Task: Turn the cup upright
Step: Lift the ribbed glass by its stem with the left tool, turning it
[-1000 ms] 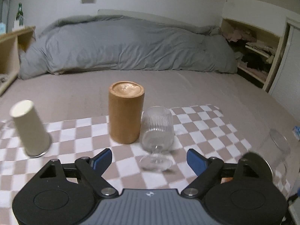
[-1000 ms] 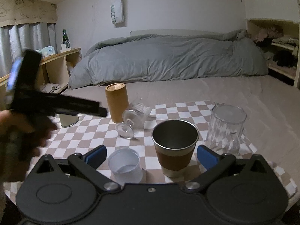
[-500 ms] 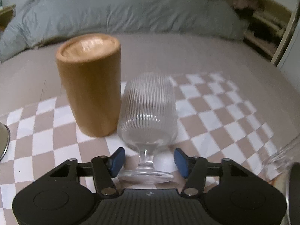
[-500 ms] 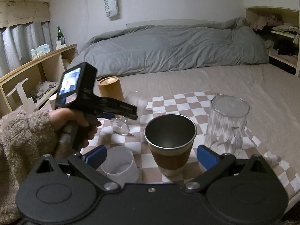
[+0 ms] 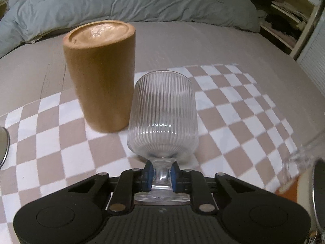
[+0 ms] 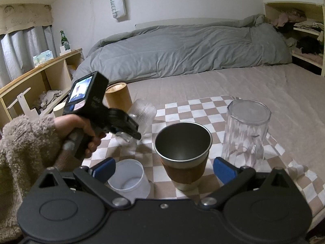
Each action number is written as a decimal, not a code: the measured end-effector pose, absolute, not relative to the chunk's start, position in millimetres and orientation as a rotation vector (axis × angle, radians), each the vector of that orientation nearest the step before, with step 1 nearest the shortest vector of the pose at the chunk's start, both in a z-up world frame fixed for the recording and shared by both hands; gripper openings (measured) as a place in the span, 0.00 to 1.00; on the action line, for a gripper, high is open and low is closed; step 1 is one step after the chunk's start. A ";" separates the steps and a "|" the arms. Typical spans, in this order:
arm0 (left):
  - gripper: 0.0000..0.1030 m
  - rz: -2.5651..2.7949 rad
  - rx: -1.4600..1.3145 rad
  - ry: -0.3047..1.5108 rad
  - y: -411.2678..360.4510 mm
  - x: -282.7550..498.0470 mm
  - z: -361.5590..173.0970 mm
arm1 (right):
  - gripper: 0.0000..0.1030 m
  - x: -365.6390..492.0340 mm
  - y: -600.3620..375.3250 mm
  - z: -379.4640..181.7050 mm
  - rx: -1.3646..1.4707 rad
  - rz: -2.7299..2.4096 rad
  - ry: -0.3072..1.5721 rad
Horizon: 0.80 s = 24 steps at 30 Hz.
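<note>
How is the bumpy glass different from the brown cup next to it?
The glass is see-through and ribbed; the brown cup is solid and smooth. The glass lies tipped, its stem pinched by the left tool; the brown cup stands upside down, untouched. Both sit on the checkered cloth.

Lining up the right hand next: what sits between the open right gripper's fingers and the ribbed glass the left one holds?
In the right wrist view, the metal cup and white plastic cup stand between the right gripper and the ribbed glass.
</note>
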<state>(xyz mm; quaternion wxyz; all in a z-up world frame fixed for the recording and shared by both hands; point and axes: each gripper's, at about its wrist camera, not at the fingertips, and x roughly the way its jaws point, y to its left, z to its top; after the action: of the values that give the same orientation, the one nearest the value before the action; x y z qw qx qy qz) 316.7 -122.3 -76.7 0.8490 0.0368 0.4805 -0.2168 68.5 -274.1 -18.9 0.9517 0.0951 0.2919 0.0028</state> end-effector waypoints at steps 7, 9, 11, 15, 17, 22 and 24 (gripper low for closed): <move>0.18 -0.459 0.108 1.035 -94.3 290.8 -74.5 | 1.00 65.3 -269.0 -17.0 0.179 0.014 0.581; 0.18 -0.452 0.116 1.041 -81.5 282.0 -73.6 | 1.00 64.3 -267.6 -16.1 0.176 0.016 0.576; 0.18 -0.447 0.122 1.046 -71.7 273.4 -73.8 | 1.00 63.1 -265.7 -15.4 0.173 0.019 0.571; 0.18 -0.440 0.130 1.060 -48.5 251.7 -72.3 | 1.00 61.2 -260.3 -14.2 0.161 0.029 0.563; 0.18 -0.439 0.137 1.067 -40.1 241.8 -71.5 | 1.00 60.4 -256.7 -13.4 0.155 0.035 0.560; 0.18 -0.452 0.171 1.079 -22.5 217.6 -69.7 | 1.00 56.6 -246.1 -11.2 0.137 0.060 0.550; 0.18 -0.461 0.182 1.085 -15.9 208.8 -68.8 | 1.00 55.6 -241.1 -10.4 0.126 0.068 0.546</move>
<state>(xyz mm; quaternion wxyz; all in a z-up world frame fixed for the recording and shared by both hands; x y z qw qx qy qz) 208.8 -15.9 -68.8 0.8274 0.0856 0.5108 -0.2171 55.6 -241.1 -10.4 0.9605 0.0623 0.2692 0.0334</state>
